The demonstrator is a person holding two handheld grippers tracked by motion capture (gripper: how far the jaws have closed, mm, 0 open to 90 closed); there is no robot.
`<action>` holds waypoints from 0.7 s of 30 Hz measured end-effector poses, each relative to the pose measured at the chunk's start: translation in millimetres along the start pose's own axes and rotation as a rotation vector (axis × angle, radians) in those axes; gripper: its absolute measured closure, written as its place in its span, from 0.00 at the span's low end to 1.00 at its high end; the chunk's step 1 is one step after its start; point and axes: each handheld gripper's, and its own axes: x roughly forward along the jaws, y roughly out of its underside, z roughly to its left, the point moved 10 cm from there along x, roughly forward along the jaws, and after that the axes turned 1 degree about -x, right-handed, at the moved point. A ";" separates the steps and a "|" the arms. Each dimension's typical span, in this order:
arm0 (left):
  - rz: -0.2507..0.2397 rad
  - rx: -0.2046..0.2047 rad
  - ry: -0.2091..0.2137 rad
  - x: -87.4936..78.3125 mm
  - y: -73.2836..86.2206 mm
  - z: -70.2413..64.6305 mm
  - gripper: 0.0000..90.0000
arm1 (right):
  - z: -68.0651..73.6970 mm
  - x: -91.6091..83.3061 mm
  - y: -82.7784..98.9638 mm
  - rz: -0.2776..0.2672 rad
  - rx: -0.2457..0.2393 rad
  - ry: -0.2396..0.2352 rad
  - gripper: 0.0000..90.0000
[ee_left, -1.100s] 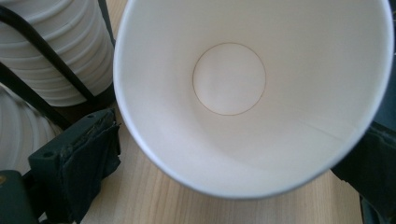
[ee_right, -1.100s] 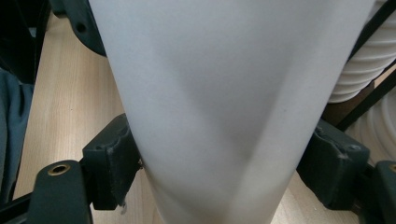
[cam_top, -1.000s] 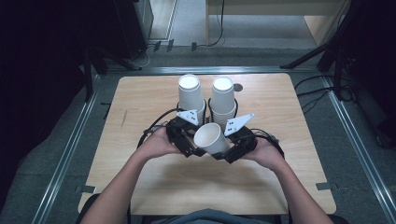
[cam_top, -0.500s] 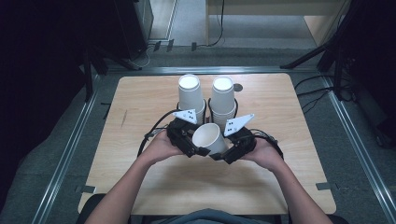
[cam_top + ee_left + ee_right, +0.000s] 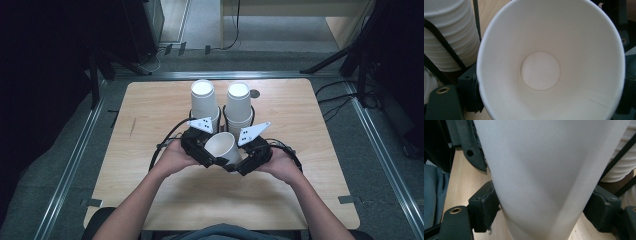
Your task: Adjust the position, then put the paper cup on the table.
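– Table (image 5: pixel 150 115) and room first, please. What is there?
– It is a pale wooden table with rounded corners. Grey carpet floor (image 5: pixel 350 65) lies around it, and metal rails (image 5: pixel 75 165) run along its sides. Farther out the room is dark.

– And the hands?
– Both forearms come in from the near edge and meet over the middle of the table. The left hand (image 5: pixel 172 157) and the right hand (image 5: pixel 282 162) each grasp a gripper, turned inward so that they face one another.

– Where is the paper cup (image 5: pixel 223 146)?
– Between the two grippers, above the wood and tilted, with its mouth toward the left gripper (image 5: pixel 212 155). The left gripper view looks straight into the cup to its round bottom.

– How are the jaws?
– The right gripper (image 5: pixel 240 162) holds the cup. In the right gripper view its pads (image 5: pixel 484 206) lie against the cup's wall on both sides. The jaws of the left gripper have just been closing, and the cup's mouth stands between them. Whether they press on it, I cannot tell.

– What is beyond the grippers?
– Just behind them are two cup stacks, the left stack (image 5: pixel 204 100) and the right stack (image 5: pixel 239 100), mouths down in a black wire holder (image 5: pixel 220 114).
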 end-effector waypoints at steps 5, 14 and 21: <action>0.022 -0.004 0.000 1.5 1.8 0.9 0.14 | 0.7 3.8 3.6 0.028 0.052 -0.006 0.21; 0.026 0.004 -0.013 -6.7 2.7 5.4 0.14 | 2.2 0.4 13.1 0.082 0.061 0.008 0.17; 0.070 0.030 -0.016 -9.6 7.7 4.4 0.14 | 0.1 -9.5 15.2 0.089 0.056 0.032 0.17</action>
